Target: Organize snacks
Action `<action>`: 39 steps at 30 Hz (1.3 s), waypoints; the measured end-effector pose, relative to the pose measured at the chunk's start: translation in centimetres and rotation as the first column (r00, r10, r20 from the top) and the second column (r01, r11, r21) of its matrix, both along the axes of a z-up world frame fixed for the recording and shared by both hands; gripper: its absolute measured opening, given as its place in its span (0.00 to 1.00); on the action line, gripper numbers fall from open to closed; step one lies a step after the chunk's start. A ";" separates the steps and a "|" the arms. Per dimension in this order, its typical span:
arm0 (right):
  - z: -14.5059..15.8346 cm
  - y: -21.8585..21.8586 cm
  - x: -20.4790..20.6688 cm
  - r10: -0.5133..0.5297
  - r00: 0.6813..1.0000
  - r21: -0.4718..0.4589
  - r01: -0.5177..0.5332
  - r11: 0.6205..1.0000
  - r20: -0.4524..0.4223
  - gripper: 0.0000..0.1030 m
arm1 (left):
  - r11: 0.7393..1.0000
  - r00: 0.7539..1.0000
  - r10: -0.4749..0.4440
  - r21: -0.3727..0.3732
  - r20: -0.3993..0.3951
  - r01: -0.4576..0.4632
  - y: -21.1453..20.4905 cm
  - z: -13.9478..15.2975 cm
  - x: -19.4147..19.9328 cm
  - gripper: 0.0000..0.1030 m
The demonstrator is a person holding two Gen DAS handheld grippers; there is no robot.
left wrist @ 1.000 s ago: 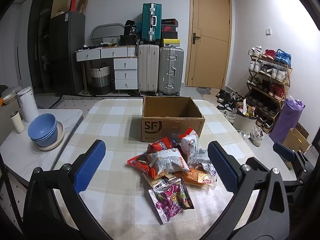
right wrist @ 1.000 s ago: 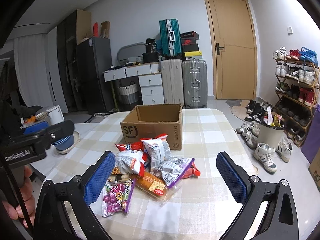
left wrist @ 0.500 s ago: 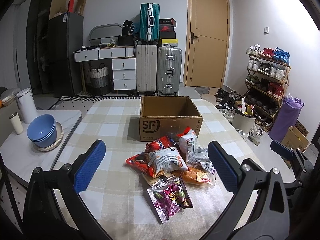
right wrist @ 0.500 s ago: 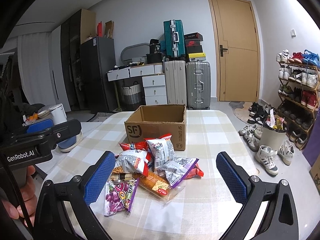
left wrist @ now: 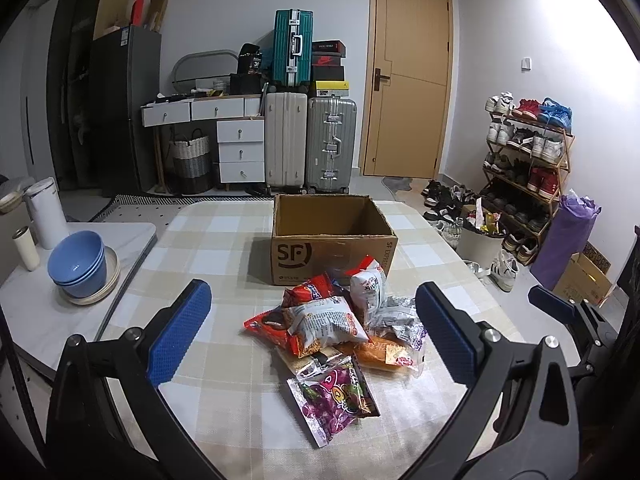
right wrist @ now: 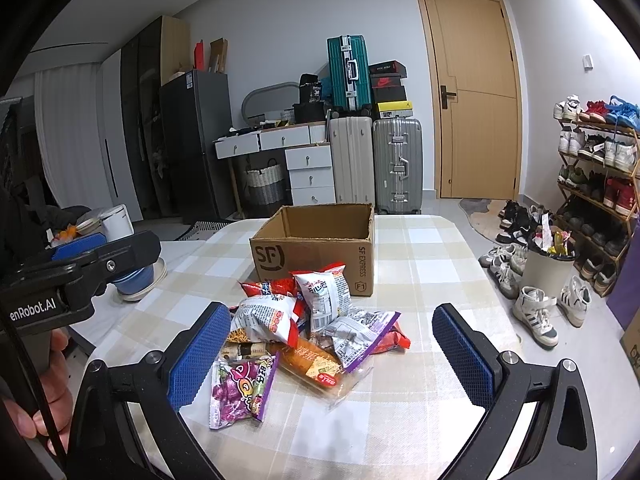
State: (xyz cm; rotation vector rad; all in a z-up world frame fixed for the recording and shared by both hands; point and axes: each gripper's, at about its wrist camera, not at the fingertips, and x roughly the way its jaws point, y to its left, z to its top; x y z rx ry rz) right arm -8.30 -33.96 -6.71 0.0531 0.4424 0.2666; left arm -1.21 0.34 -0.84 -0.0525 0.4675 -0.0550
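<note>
Currently hovering | left gripper [left wrist: 308, 330] jaws spread wide, holding nothing | right gripper [right wrist: 332, 354] jaws spread wide, holding nothing | snack packets [left wrist: 340, 328] heaped on checked tablecloth [left wrist: 224, 240], just before open SF cardboard box [left wrist: 332, 248]

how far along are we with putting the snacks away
Nothing looks packed yet. The cardboard box stands open, and no snack shows in the part of its inside that is visible. In hand: nothing; the left tool and right tool are both open and hold no packet. Left to do: the whole pile, from the purple candy bag nearest the tools to the white packet leaning by the box.
</note>
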 end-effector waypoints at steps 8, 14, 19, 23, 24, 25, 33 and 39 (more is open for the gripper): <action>-0.1 0.1 0.1 0.004 1.000 0.001 -0.004 1.000 -0.003 1.00 | 1.000 1.000 0.014 -0.014 0.004 -0.014 0.8 0.2 0.0 0.99; -0.3 0.2 0.2 0.010 1.000 0.002 -0.010 1.000 -0.008 1.00 | 1.000 1.000 0.015 -0.011 -0.002 -0.015 1.0 0.0 0.2 0.99; -0.2 0.2 0.4 0.012 1.000 0.002 -0.012 1.000 -0.012 1.00 | 1.000 1.000 0.016 -0.010 -0.018 -0.016 1.0 -0.5 0.6 0.99; -0.4 0.2 0.5 0.011 1.000 0.004 -0.011 1.000 -0.019 1.00 | 1.000 1.000 0.013 -0.010 -0.022 -0.014 1.0 -0.7 0.7 0.99; -0.5 0.2 0.5 0.010 1.000 0.005 -0.010 1.000 -0.022 1.00 | 1.000 1.000 0.013 -0.010 -0.024 -0.013 1.0 -0.8 0.8 0.99; -0.6 0.2 0.5 0.010 1.000 0.006 -0.010 1.000 -0.025 1.00 | 1.000 1.000 0.011 -0.011 -0.026 -0.012 1.0 -0.9 0.8 0.99; -1.4 0.1 1.1 0.052 0.997 0.045 -0.049 0.998 -0.063 1.00 | 1.000 0.999 -0.007 0.009 -0.054 0.007 1.1 -2.7 2.0 0.99; -4.5 1.5 3.3 0.201 0.961 0.140 -0.176 0.974 -0.189 1.00 | 0.997 0.993 0.008 -0.070 -0.118 -0.016 5.8 -5.2 4.5 0.99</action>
